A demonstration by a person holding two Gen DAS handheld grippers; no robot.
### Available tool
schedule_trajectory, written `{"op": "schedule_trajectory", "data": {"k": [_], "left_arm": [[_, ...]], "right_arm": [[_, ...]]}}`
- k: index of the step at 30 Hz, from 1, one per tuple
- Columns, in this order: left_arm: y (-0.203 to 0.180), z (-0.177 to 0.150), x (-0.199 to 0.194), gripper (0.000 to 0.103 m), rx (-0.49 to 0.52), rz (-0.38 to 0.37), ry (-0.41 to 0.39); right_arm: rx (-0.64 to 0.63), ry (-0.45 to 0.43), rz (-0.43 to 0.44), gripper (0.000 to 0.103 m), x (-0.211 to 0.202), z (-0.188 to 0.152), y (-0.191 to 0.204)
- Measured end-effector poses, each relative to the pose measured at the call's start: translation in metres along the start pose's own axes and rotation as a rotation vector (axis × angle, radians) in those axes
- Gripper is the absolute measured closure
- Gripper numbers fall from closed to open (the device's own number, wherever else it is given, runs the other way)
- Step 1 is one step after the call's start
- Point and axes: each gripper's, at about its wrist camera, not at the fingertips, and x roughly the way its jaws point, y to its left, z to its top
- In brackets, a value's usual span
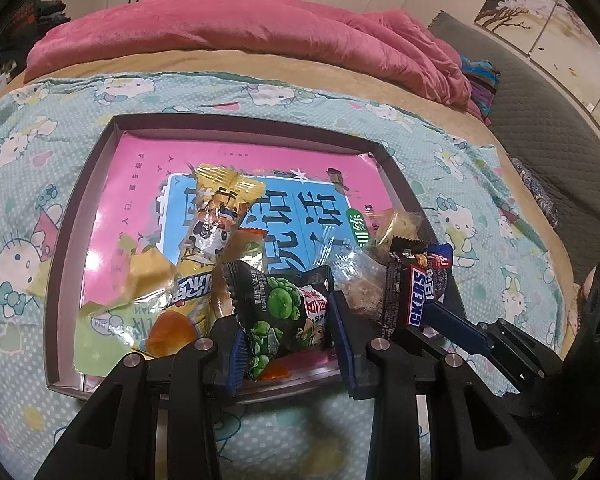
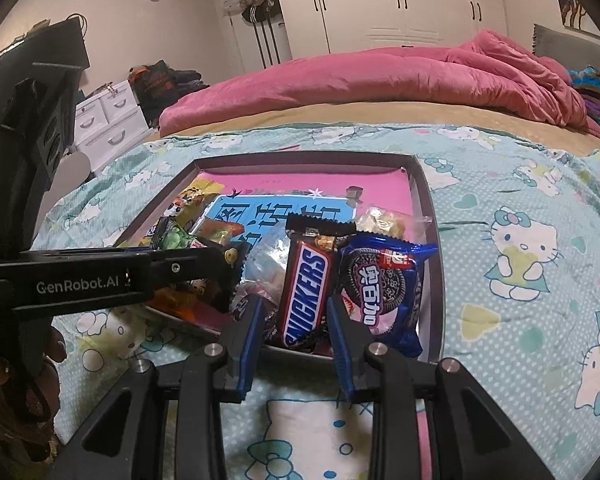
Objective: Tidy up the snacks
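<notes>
Snacks lie heaped in the tray, a shallow dark-walled box with a pink liner, resting on the cartoon-cat sheet of the bed. You have crowded them toward the tray's near edge, which keeps every packet within easy reach of both grippers.

Your left gripper is clamped on the black packet of green peas near the middle of that near edge; the pads press its sides, so you hold it fast, perhaps to lift it clear of the yellow wrappers beside it.

Your right gripper is closed on the chocolate bar close to the near right corner, gripping the bar's lower end. The blue cookie packet lies touching it on the right, just inside the tray's right wall.

Both holds look like a sorting step: each hand has singled out one snack from the pile.
</notes>
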Motion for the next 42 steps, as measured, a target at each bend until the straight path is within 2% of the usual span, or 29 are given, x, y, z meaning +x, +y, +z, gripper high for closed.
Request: {"op": "schedule_trajectory", "data": {"k": [15, 20, 22, 25, 27, 29, 30, 31, 33, 37, 39, 42], "left_arm": [[-0.001, 0.0, -0.006, 0.065, -0.004, -0.008, -0.002], [-0.004, 0.001, -0.018, 0.05, -0.008, -0.032, -0.028], [-0.007, 0.003, -0.027, 0.045, 0.005, -0.031, -0.046], [-0.012, 0.004, -0.041, 0.036, 0.021, -0.02, -0.079], [-0.013, 0.003, -0.053, 0.035, 0.028, -0.017, -0.103], [-0.012, 0.001, -0.064, 0.03, 0.033, -0.009, -0.118], [-0.011, -0.001, -0.07, 0.027, 0.037, -0.004, -0.122], [-0.01, -0.004, -0.078, 0.026, 0.041, 0.006, -0.129], [-0.007, -0.01, -0.088, 0.026, 0.038, 0.018, -0.136], [0.003, -0.029, -0.105, 0.025, -0.023, 0.03, -0.119], [0.001, -0.041, -0.108, 0.025, -0.024, 0.04, -0.106], [-0.003, -0.063, -0.112, 0.025, -0.011, 0.065, -0.077]], "right_arm": [[0.004, 0.006, -0.009, 0.07, 0.004, -0.002, -0.003], [-0.003, -0.038, -0.04, 0.069, -0.009, 0.001, -0.001], [-0.008, -0.068, -0.061, 0.056, -0.016, 0.004, 0.001], [-0.003, -0.102, -0.079, 0.051, -0.028, 0.009, 0.002], [-0.001, -0.118, -0.099, 0.05, -0.036, 0.011, 0.003], [-0.001, -0.142, -0.107, 0.044, -0.047, 0.013, 0.006], [-0.002, -0.152, -0.104, 0.036, -0.054, 0.014, 0.008], [0.0, -0.151, -0.104, 0.031, -0.06, 0.014, 0.011], [0.002, -0.138, -0.1, 0.027, -0.069, 0.014, 0.015], [0.007, -0.09, -0.104, 0.009, -0.082, 0.005, 0.028], [0.008, -0.056, -0.087, 0.009, -0.086, -0.002, 0.036], [-0.012, -0.026, -0.12, 0.009, -0.091, -0.009, 0.046]]}}
